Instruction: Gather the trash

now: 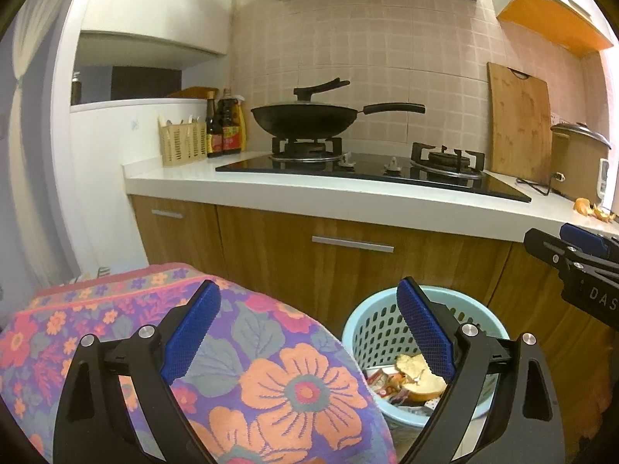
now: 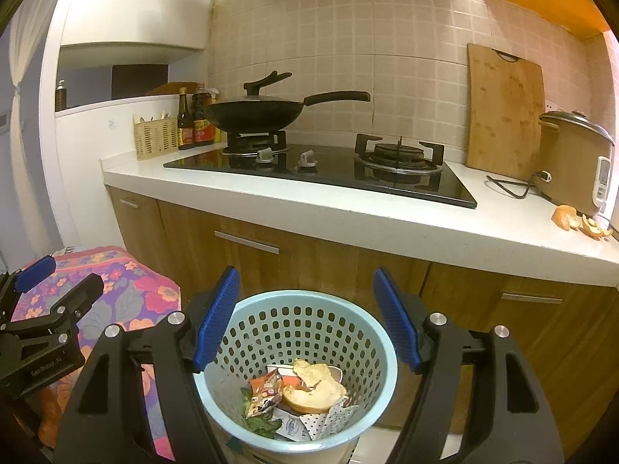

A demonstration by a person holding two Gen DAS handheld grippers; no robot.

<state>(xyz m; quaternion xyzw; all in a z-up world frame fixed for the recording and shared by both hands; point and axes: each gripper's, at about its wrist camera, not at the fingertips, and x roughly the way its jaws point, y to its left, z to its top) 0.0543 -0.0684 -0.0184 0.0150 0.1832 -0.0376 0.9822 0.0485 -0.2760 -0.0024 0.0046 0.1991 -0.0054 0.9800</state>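
Pale blue perforated waste basket (image 2: 296, 371) stands upright on the floor against the wooden cabinet fronts (image 2: 309, 259), its mouth facing up and its axis vertical; inside lie a torn bread piece (image 2: 315, 388), a printed snack wrapper (image 2: 265, 390), greens and paper scraps. Orange peel (image 2: 582, 222) rests on the white countertop (image 2: 348, 212) at far right, near the rice cooker (image 2: 572, 162); its outer end is cut off by the fisheye edge. Right gripper (image 2: 305, 321) hangs over the basket, jaws apart and empty. Left gripper (image 1: 309, 332), likewise spread with nothing between its pads, spans a flower-patterned cloth (image 1: 240, 367) beside the basket; what the cloth covers is hidden. A lidded wok (image 2: 253, 114) sits on the gas hob (image 2: 321, 172), a cutting board (image 2: 503, 112) leaning on the tiles.
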